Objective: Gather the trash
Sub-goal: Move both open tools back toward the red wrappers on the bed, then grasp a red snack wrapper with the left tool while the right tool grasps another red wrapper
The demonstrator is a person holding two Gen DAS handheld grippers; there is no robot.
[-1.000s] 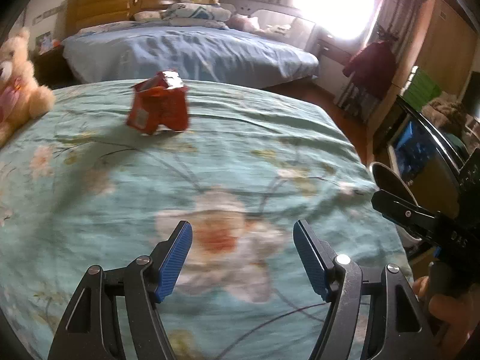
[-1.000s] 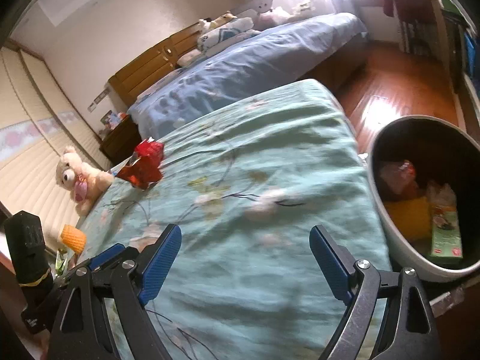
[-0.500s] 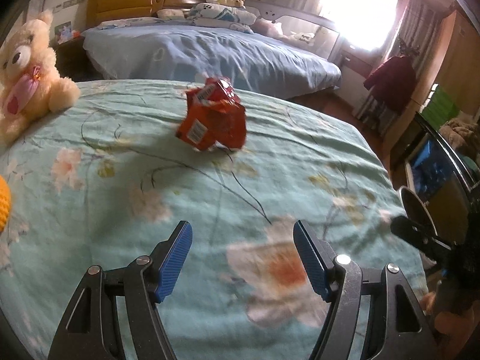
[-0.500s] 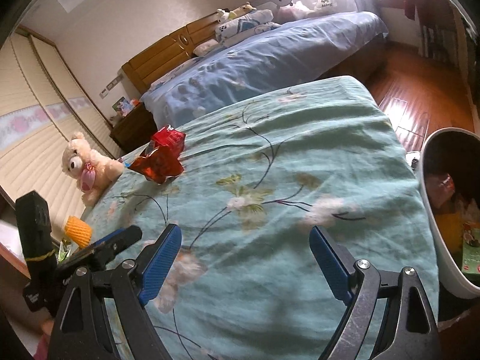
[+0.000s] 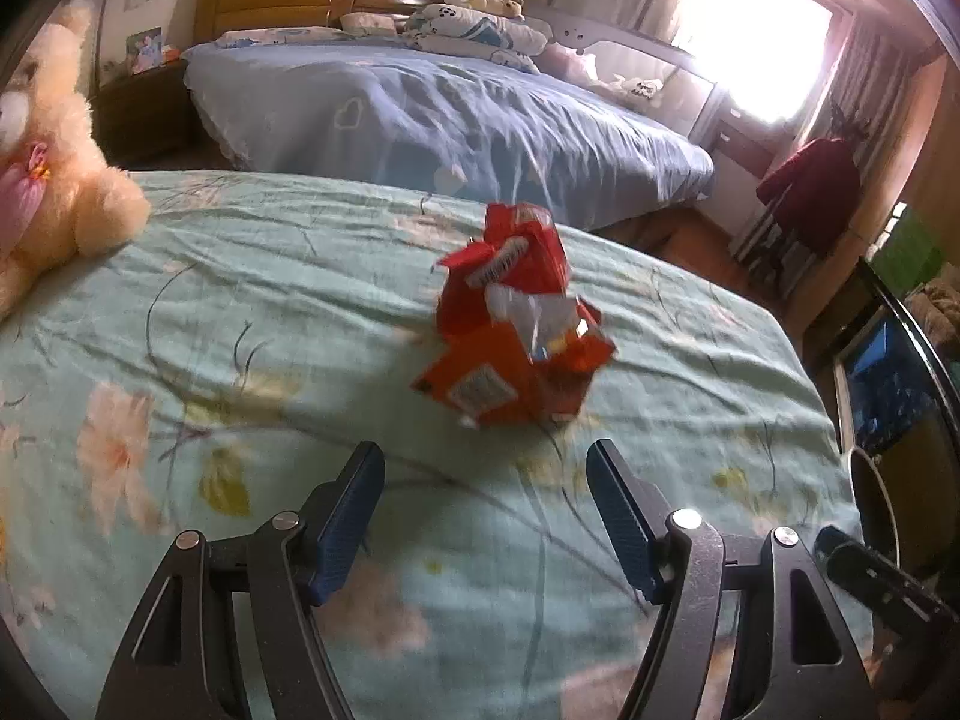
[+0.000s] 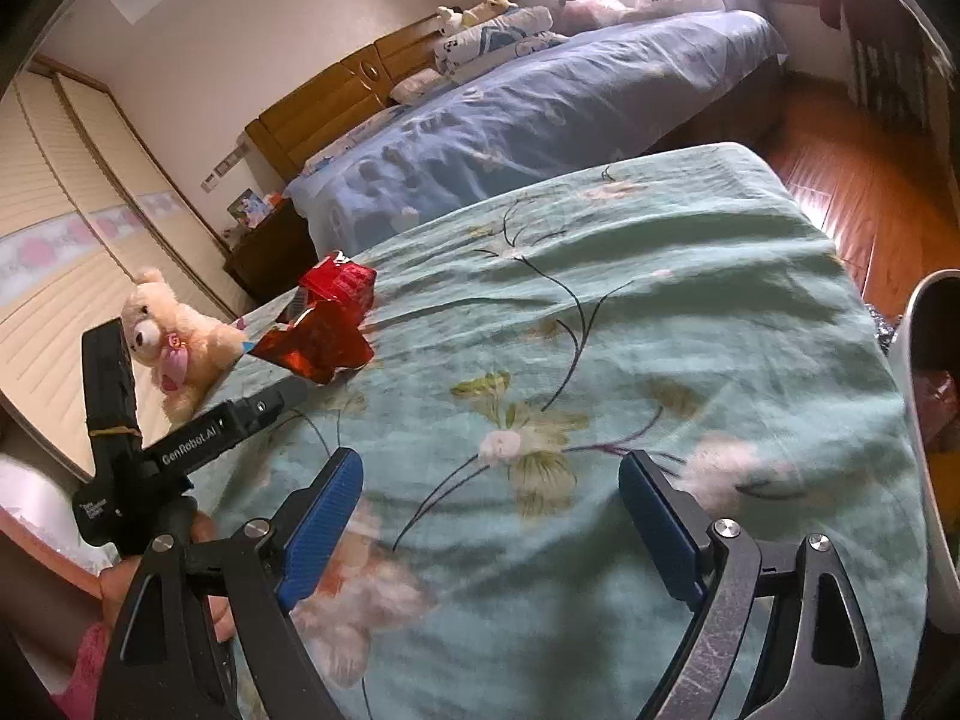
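A crumpled red snack wrapper [image 5: 516, 330] stands on the green floral bedspread [image 5: 270, 312], just ahead of my open left gripper [image 5: 486, 516] and slightly right of its centre. In the right wrist view the wrapper [image 6: 327, 330] lies far left, with the left gripper's body [image 6: 180, 444] just short of it. My right gripper [image 6: 492, 528] is open and empty above the bedspread. The trash bin [image 6: 927, 450] with some rubbish inside stands at the right edge, beside the bed.
A cream teddy bear [image 5: 42, 180] sits at the bed's left side, also in the right wrist view [image 6: 174, 336]. A second bed with a blue cover [image 5: 432, 114] lies beyond. Wooden floor [image 6: 864, 180] is at the right.
My left gripper has moved forward, so the red wrapper is now close in front of its fingers. The right gripper has swung left, and the bin has slid to the frame's right edge.
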